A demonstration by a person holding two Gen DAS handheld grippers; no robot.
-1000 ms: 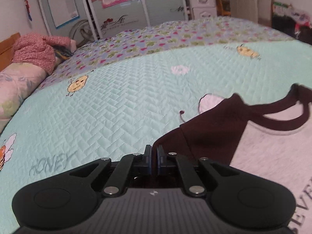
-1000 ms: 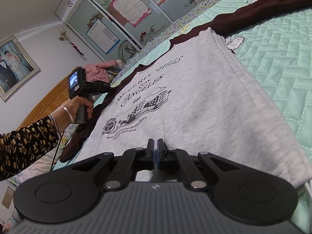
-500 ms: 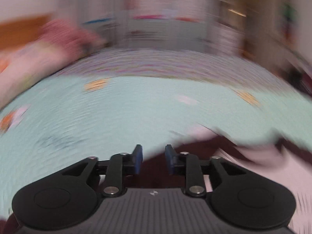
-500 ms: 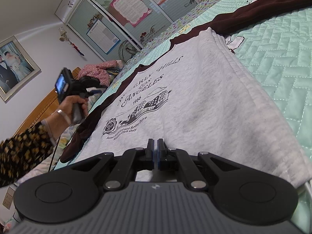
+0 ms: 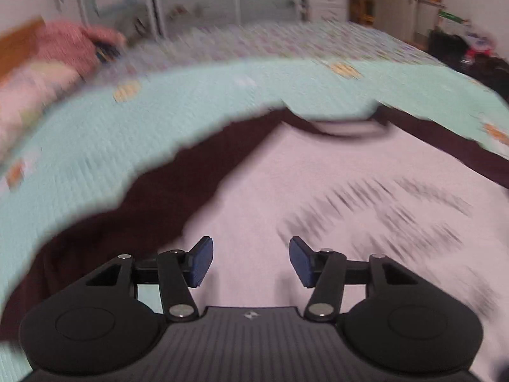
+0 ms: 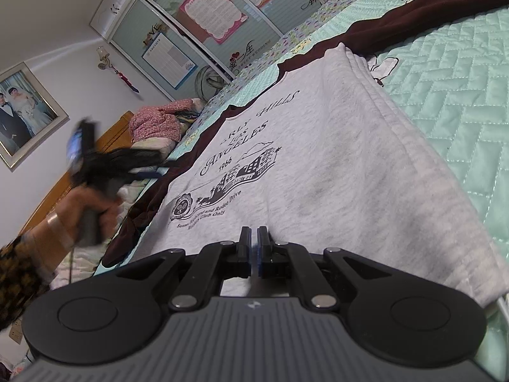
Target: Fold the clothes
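Note:
A grey sweatshirt [image 5: 318, 191] with dark brown sleeves and a black print lies flat on the mint quilt [image 5: 95, 146]. My left gripper [image 5: 251, 261] hovers above its chest beside the left sleeve [image 5: 159, 197]. Its jaws are opening and nothing is between them. The right wrist view shows that left gripper [image 6: 156, 172] blurred, held in a person's hand [image 6: 86, 203]. My right gripper [image 6: 254, 232] is shut, its tips low over the sweatshirt [image 6: 334, 159] near the hem. Whether cloth is pinched between them is hidden.
A pink bundle of clothes [image 6: 156, 121] and pillows lie by the wooden headboard. A wardrobe with posters [image 6: 206, 16] stands beyond the bed. The quilt [image 6: 461, 95] stretches bare to the right of the sweatshirt.
My left gripper let go of the dark sleeve, opened wide and swung back over the grey chest, rising a little. The right gripper and the sweatshirt under it stayed still.

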